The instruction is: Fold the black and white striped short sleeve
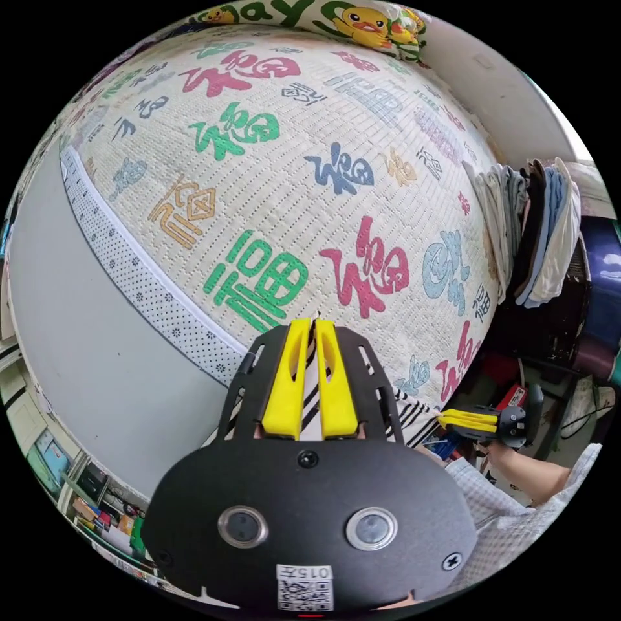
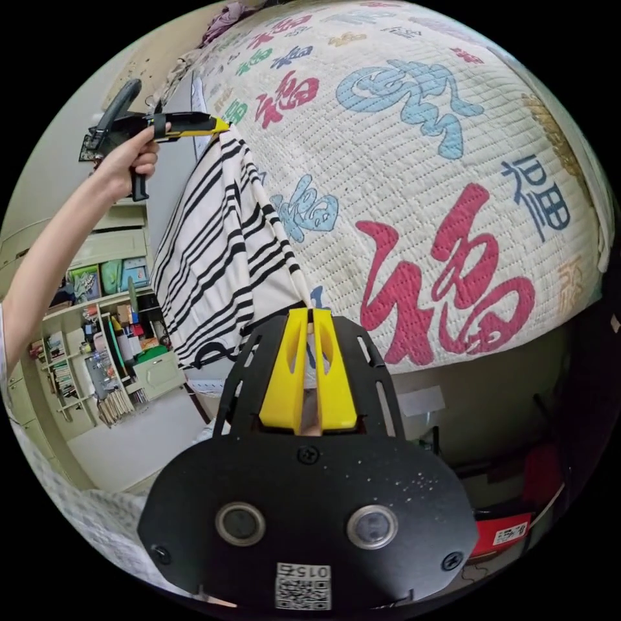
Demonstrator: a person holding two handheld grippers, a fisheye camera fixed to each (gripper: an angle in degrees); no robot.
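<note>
Cream quilted bed mat [image 1: 284,213] with coloured characters, folded clothes stack [image 1: 537,233] at its edge, shelving [image 2: 97,349] beyond. Left gripper [image 1: 315,321] and right gripper [image 2: 312,312] both clamp the striped shirt [image 2: 220,259].

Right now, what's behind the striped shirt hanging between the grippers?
Behind the striped shirt held by the left gripper and right gripper: the patterned bed mat and a grey wall. What the cloth covers is hidden.

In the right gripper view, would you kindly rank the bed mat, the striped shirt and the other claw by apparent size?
1. Bed mat, by far the largest.
2. Striped shirt, hanging between the claws.
3. Left claw, smallest, though it sits farther from the camera.
</note>
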